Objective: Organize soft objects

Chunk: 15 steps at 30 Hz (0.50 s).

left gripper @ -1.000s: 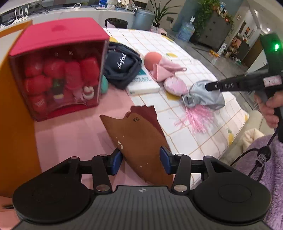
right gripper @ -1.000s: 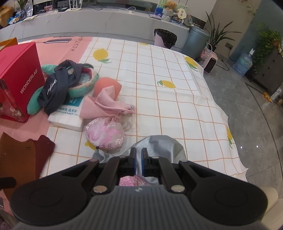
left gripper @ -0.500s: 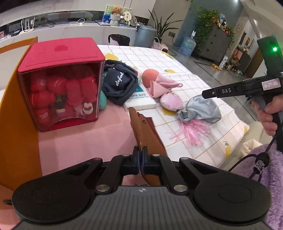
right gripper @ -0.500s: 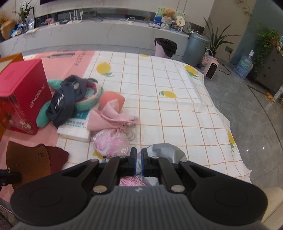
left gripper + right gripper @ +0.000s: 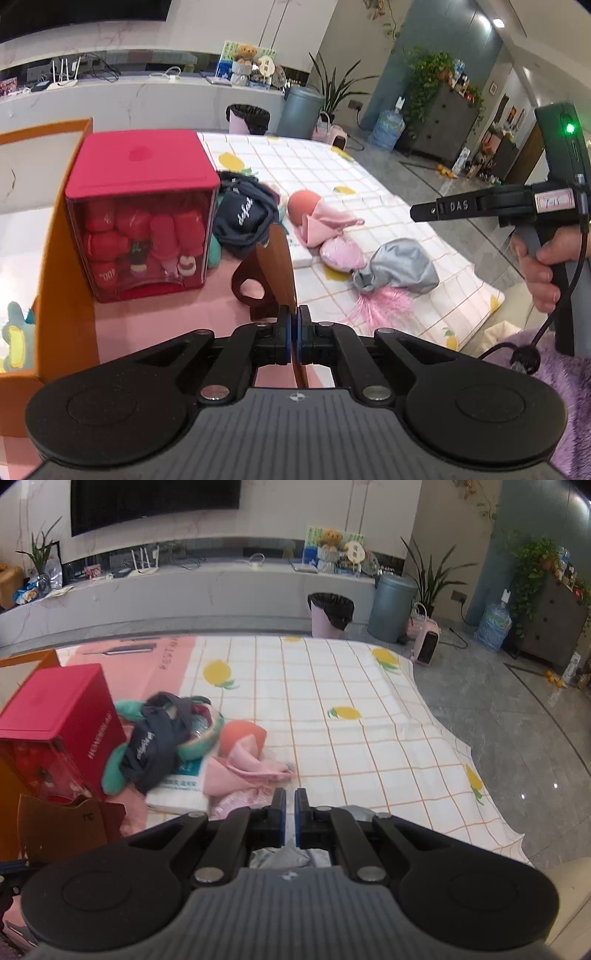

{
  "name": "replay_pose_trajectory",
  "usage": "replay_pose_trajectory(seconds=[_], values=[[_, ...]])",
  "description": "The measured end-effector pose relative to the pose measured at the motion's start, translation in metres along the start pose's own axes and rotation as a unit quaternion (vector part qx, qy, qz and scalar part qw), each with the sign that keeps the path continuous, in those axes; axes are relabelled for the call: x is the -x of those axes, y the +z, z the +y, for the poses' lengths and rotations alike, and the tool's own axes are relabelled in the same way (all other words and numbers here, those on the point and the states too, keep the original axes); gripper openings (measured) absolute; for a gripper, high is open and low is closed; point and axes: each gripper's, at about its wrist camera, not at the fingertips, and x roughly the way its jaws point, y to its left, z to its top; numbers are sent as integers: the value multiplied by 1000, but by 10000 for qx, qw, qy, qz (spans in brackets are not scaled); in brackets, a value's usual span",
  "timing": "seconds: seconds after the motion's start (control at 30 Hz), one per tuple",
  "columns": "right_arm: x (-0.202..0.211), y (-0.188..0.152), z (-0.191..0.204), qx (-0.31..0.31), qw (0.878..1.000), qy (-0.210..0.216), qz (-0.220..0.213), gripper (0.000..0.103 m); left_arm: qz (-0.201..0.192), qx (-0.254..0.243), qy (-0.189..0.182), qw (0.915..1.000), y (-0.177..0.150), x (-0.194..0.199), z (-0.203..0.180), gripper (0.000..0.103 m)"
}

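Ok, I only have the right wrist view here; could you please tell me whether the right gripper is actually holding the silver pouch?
Observer: No. The left wrist view shows the right gripper shut and empty above the silver pouch, which lies apart from it on the checked sheet.
Operator: Thank you. What is the left gripper doing?
Observer: The left gripper is shut on the brown leather piece, which stands edge-on from its jaws.
Operator: Is anything in the orange box?
Observer: Yes, a blue and yellow plush toy shows behind the wall of the orange box.
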Motion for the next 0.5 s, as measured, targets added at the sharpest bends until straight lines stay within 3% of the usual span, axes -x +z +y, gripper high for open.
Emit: replay_pose_trajectory(seconds=[0.5], values=[[55,21,50,81,9962,22,-869,2,-712,-111,78,9974,20,37,-7,2]])
